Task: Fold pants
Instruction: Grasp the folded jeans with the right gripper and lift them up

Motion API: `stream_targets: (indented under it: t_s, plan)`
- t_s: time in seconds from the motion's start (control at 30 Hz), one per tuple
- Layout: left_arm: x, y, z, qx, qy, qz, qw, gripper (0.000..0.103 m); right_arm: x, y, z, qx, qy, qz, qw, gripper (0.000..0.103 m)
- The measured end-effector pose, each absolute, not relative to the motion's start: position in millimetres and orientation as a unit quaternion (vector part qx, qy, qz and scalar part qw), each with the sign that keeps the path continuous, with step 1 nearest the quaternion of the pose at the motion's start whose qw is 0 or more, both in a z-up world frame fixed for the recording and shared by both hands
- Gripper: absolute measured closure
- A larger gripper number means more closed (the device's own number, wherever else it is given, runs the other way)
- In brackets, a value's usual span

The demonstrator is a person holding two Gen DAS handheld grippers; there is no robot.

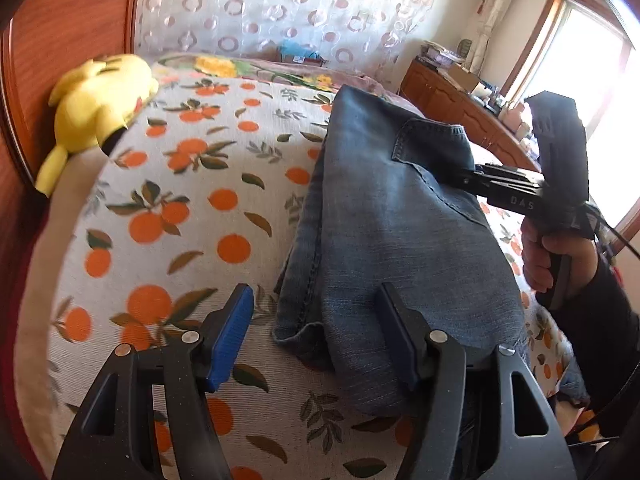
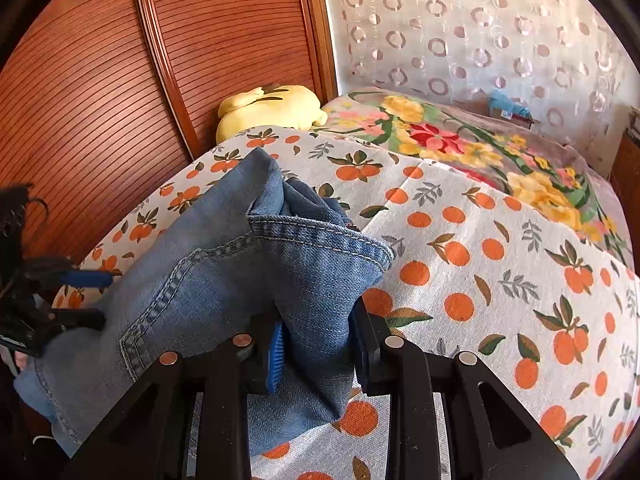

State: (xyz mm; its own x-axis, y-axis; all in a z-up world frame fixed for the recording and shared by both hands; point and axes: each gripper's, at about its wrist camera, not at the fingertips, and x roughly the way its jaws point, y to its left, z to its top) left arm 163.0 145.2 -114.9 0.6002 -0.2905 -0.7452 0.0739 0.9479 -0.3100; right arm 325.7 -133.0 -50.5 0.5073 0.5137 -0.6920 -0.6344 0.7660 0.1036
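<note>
- The left gripper (image 1: 316,332) hangs with its jaws spread wide, nothing pinched between them; one blue pad sits over the bedspread just off the hem end of the jeans, the other rests against the denim.
- The right gripper (image 2: 318,350) is clamped on a bunched fold of the jeans (image 2: 224,280), both pads pressing the cloth near the waistband.
- In the left wrist view the right gripper (image 1: 468,176), held by a hand (image 1: 548,256), reaches onto the far end of the jeans (image 1: 384,216).
- The jeans lie folded lengthwise on the orange-print bedspread (image 1: 180,208).
- A yellow plush toy (image 1: 96,108) lies beyond the jeans, against the wooden headboard (image 2: 100,80).
- A floral blanket (image 2: 480,148) lies past the jeans, toward the curtain (image 2: 480,32).
</note>
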Motion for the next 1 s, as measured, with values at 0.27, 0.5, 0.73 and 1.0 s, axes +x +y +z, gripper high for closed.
stream_targets:
  t_s: [0.27,0.5,0.73,1.0]
  plan:
    - [159,140,-120,-0.128,0.427,-0.13,0.886,0.049,340,-137,-54,-0.047,0.384,0.342,0.856,0.062]
    - [155,134,-115,-0.126,0.42,-0.163,0.884,0.076,353,-140,-65,-0.009,0.403,0.354,0.844,0.054]
    - [145,138,-104,-0.137,0.401,-0.168,0.89,0.091,361,-128,-54,-0.003,0.396,0.365,0.843,0.076]
    - [133,177,-71,-0.163,0.346,-0.143,0.913,0.096,368,-80,3,-0.02,0.331,0.4,0.855,0.08]
